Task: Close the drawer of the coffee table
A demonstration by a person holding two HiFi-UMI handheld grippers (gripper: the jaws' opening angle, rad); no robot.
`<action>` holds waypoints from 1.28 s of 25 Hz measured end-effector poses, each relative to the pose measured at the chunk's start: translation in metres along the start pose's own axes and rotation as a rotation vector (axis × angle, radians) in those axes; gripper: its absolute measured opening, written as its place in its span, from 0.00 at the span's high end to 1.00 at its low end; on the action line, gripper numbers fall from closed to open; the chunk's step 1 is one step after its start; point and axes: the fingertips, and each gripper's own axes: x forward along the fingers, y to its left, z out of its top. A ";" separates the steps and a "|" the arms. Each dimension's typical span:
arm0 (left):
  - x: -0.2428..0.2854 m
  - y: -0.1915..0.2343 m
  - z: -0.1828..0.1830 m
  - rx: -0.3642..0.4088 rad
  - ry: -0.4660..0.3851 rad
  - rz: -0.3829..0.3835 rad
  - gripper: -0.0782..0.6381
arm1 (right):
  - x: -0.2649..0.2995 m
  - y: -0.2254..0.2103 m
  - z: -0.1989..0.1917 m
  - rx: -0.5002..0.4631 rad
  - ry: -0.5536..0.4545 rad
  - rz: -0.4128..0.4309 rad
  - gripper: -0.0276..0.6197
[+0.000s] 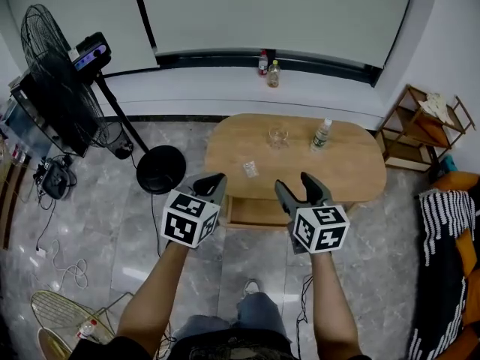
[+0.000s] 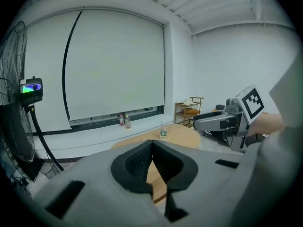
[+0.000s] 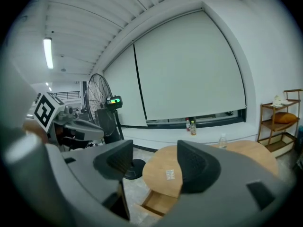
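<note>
A person is standing before a low oval coffee table of light wood point(image 1: 352, 172) and is holding one tong in each hand. The shallow wooden drawer point(image 1: 253, 211) is standing pulled out from the near side of the table, towards the person, and it is open at the top. The left gripper point(image 1: 211, 183) is hanging above the left corner of the drawer, and its dark pads are pressed together with nothing between them. The right gripper point(image 1: 300, 187) is hanging above the right corner, and its jaws are standing apart and empty. Neither tong is touching the drawer. On the table top a small clear glass point(image 1: 278, 136), a clear plastic bottle with a green label point(image 1: 322, 134) and a small transparent packet point(image 1: 250, 169) are resting well apart from one another.
</note>
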 end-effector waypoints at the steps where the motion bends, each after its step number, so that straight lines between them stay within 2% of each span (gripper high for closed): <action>1: 0.002 0.007 -0.007 0.006 -0.009 0.008 0.88 | 0.005 0.000 -0.006 -0.013 -0.005 0.000 0.50; 4: 0.011 0.023 -0.037 0.019 -0.040 0.024 0.88 | 0.023 0.002 -0.031 -0.041 -0.021 -0.008 0.50; 10: 0.040 0.033 -0.123 -0.005 -0.062 0.025 0.88 | 0.046 0.001 -0.100 -0.073 -0.051 -0.023 0.48; 22: 0.125 0.007 -0.283 0.039 -0.119 -0.054 0.88 | 0.086 -0.021 -0.252 -0.130 -0.097 -0.073 0.44; 27: 0.143 -0.004 -0.334 0.038 -0.131 -0.077 0.88 | 0.084 -0.024 -0.307 -0.119 -0.104 -0.097 0.43; 32: 0.154 -0.019 -0.365 0.055 -0.135 -0.089 0.88 | 0.080 -0.029 -0.350 -0.081 -0.125 -0.110 0.43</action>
